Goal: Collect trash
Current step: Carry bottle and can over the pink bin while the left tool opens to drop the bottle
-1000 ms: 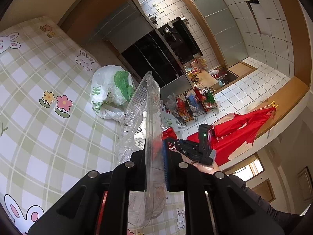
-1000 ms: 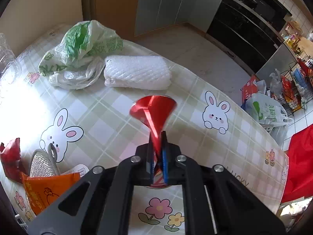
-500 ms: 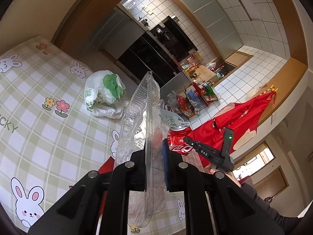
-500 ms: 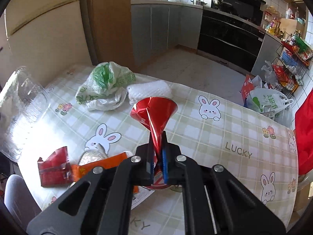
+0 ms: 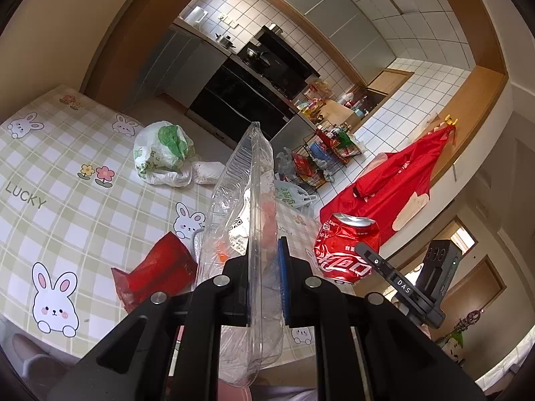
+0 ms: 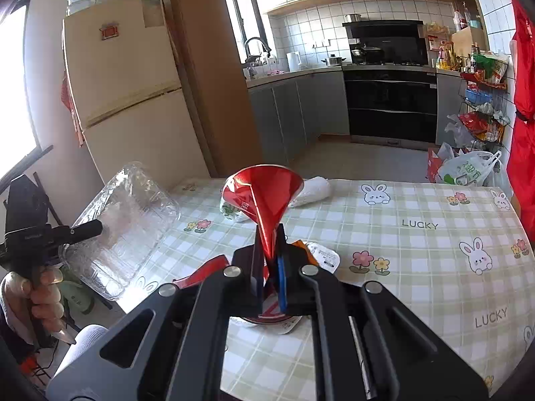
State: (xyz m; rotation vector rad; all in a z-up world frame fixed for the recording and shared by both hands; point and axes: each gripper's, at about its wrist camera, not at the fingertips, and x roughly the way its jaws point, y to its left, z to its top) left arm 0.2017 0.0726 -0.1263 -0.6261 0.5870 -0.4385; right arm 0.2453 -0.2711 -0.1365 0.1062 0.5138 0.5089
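My left gripper (image 5: 264, 260) is shut on a clear plastic clamshell container (image 5: 247, 200), held edge-on above the near table edge; the container also shows at the left of the right wrist view (image 6: 123, 224). My right gripper (image 6: 267, 250) is shut on a crushed red cola can (image 6: 264, 200), lifted above the table; the can also shows in the left wrist view (image 5: 347, 247). On the checked tablecloth (image 6: 418, 267) lie a red wrapper (image 5: 157, 267), a white-and-green plastic bag (image 5: 160, 153) and a white bubble-wrap pack (image 6: 312, 190).
A white labelled packet (image 6: 326, 255) and an orange wrapper lie under the right gripper. A fridge (image 6: 123, 100) stands to the left, kitchen cabinets and an oven (image 6: 388, 100) behind. A wire rack and plastic bag (image 6: 468, 167) stand on the floor at the right.
Both grippers have risen and drawn back from the table, each still holding its item. More of the kitchen and table shows now. The can has come into the left wrist view.
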